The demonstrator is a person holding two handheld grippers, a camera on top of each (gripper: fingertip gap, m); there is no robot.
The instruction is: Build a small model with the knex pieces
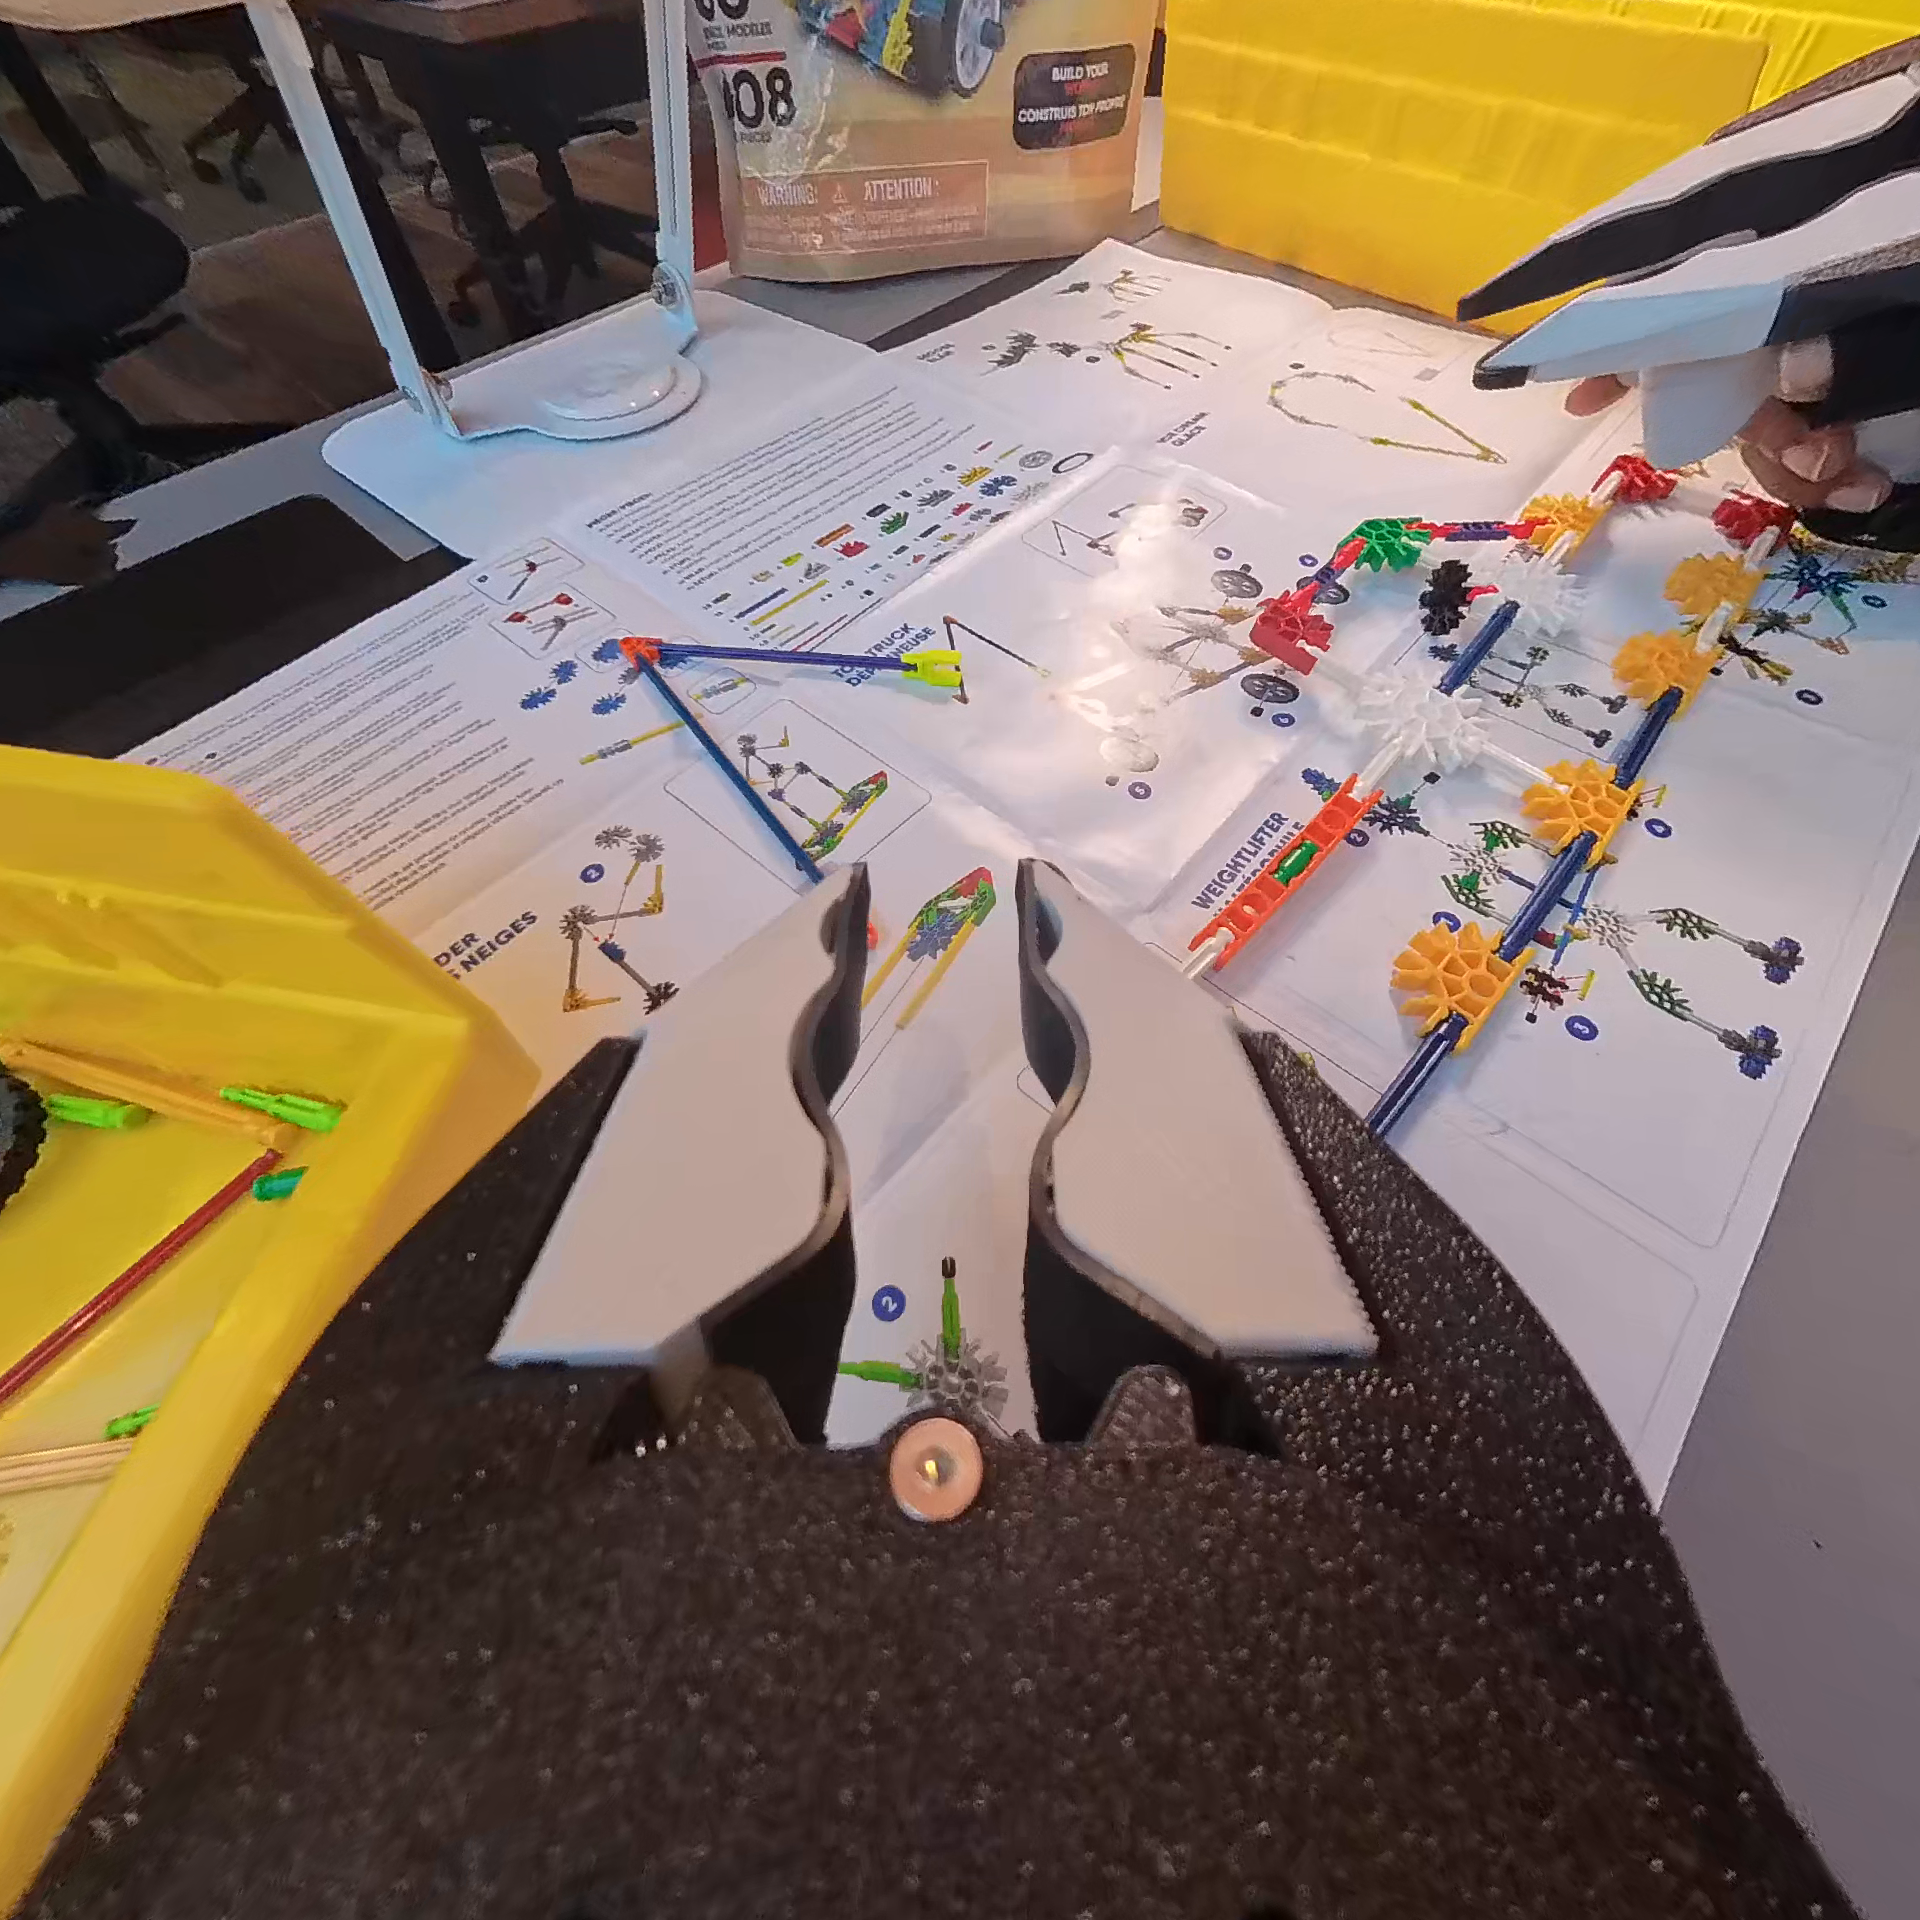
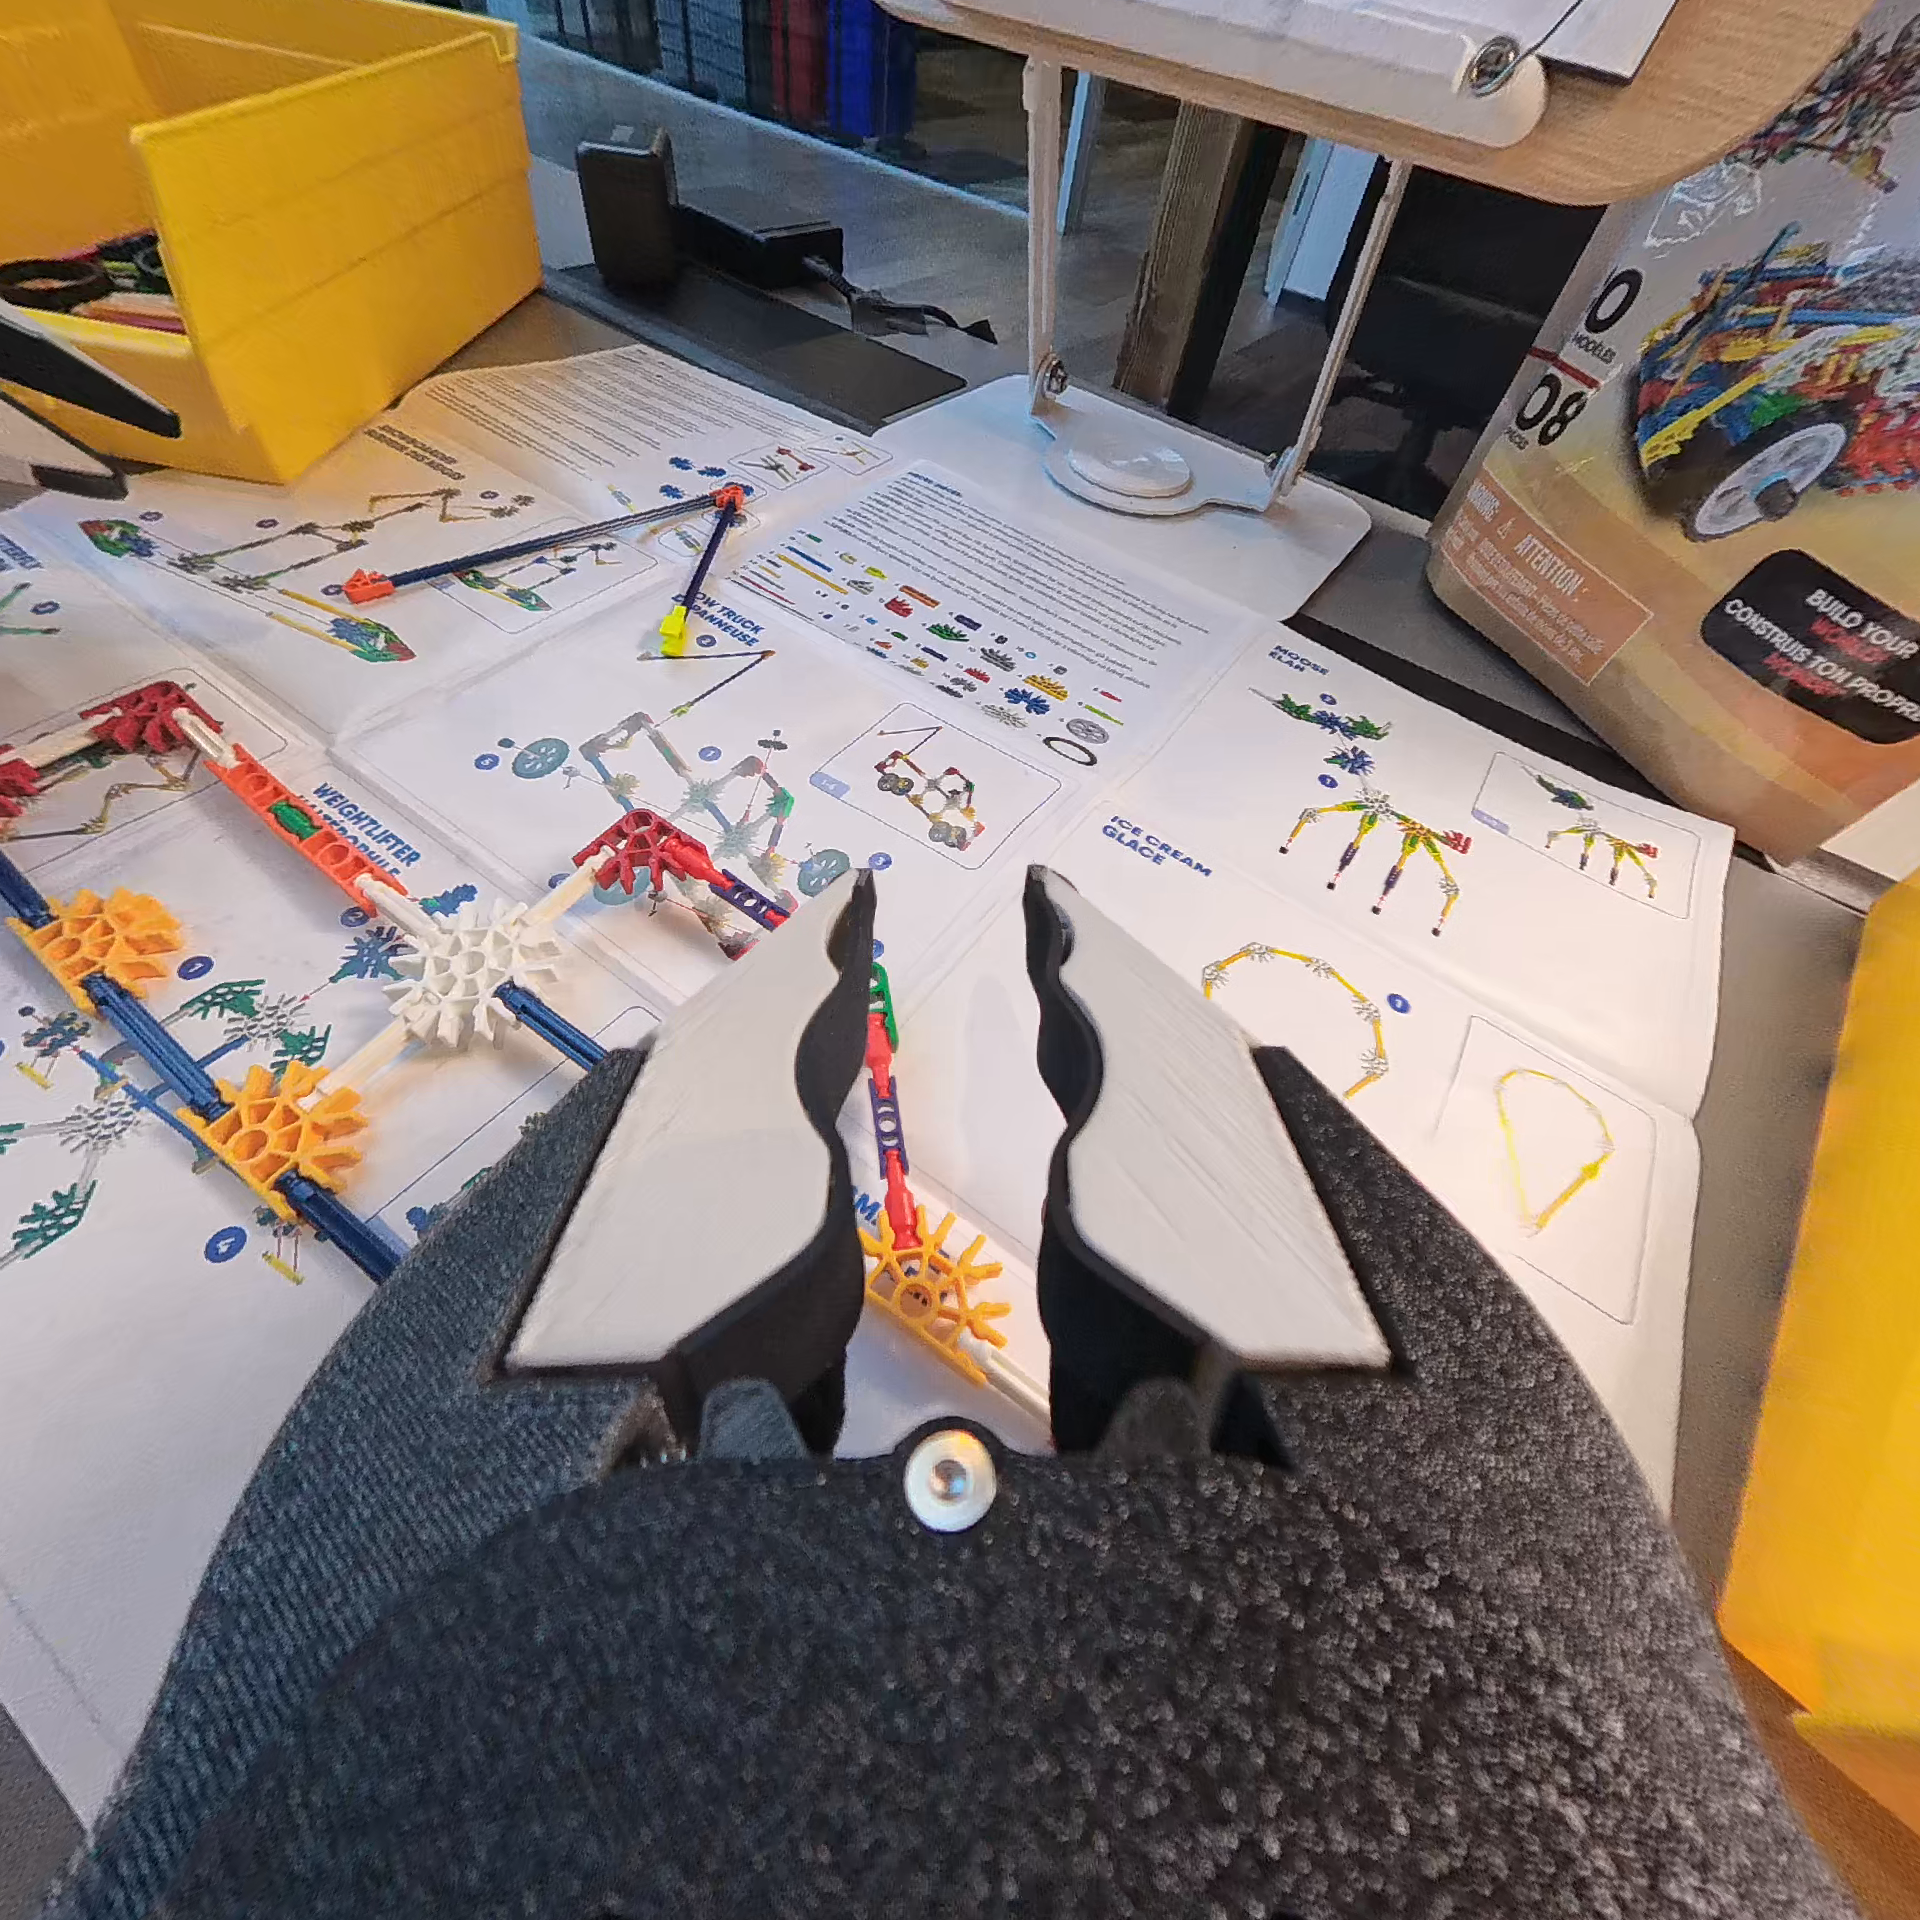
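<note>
Grey desk (image 2: 1766, 935) beneath a white lamp base (image 2: 1143, 468). Dark tables and chair legs (image 1: 468, 156) beyond on brownish floor (image 1: 260, 291). Shelving (image 2: 810, 62) behind, evenly lit.

A grey counter (image 1: 1787, 1351) carries a large unfolded instruction sheet (image 1: 1039, 748), 2 yellow bins (image 1: 208, 935) (image 1: 1455, 135), a white stand base (image 1: 540, 436), a printed cardboard box (image 2: 1683, 582) and a black mat (image 1: 208, 582).
</note>
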